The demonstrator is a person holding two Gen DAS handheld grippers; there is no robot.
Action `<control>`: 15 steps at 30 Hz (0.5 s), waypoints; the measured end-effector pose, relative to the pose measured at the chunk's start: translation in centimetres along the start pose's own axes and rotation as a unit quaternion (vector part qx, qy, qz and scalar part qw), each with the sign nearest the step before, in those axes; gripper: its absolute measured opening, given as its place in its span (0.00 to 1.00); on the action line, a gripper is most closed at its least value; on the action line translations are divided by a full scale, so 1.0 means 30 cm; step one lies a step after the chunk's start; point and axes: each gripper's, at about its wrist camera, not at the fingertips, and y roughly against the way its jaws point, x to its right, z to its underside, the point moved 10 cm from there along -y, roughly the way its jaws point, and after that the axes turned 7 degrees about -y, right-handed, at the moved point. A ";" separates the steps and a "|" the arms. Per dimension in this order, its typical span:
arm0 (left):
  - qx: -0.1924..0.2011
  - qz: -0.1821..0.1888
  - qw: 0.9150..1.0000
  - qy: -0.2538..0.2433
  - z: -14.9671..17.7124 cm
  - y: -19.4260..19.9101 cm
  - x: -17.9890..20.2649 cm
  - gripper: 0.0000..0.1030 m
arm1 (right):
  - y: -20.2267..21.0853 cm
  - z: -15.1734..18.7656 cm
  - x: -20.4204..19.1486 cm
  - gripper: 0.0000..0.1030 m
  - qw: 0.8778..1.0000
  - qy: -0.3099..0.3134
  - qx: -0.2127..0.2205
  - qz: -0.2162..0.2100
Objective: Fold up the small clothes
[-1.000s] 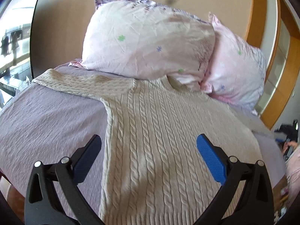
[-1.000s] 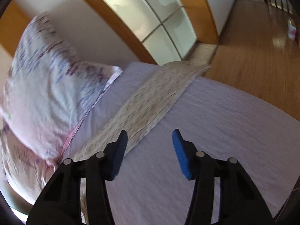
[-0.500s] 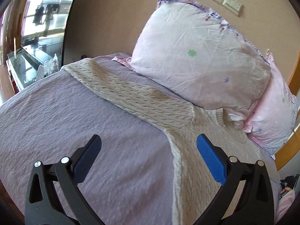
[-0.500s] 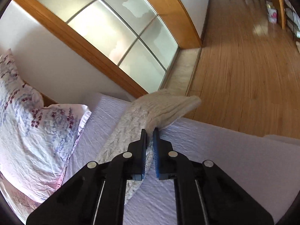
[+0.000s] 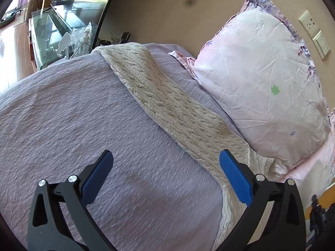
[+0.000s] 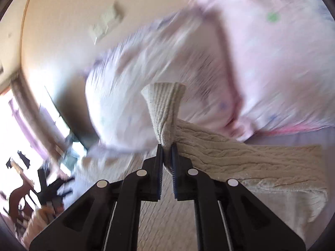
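Lavender bed, knit sweater, pillows

In the right wrist view we see the pillows and wall socket smeared by motion blur. The sweater runs out of frame at the bottom of the left wrist view, its body hidden behind the left gripper. Clutter on the glass table is too small to identify.

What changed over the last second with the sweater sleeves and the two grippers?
The right gripper closed on the sweater's right sleeve cuff and swung it in over the sweater body. The left gripper turned toward the left sleeve, still open. That sleeve stays flat.
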 end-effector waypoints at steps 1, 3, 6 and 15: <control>-0.009 0.002 1.000 0.004 -0.001 -0.018 -0.001 0.97 | -0.069 0.073 -0.041 0.08 0.999 0.011 -0.045 0.003; -0.009 -0.003 1.000 0.000 -0.020 -0.036 -0.003 0.97 | -0.135 0.167 -0.080 0.12 0.995 0.024 -0.099 0.001; -0.005 -0.011 1.000 0.001 -0.062 -0.062 -0.026 0.95 | -0.046 0.152 -0.031 0.63 0.998 0.021 -0.058 0.014; 0.017 -0.009 0.996 0.084 -0.261 -0.159 -0.146 0.62 | 0.124 0.125 0.170 0.75 0.999 -0.017 0.002 0.050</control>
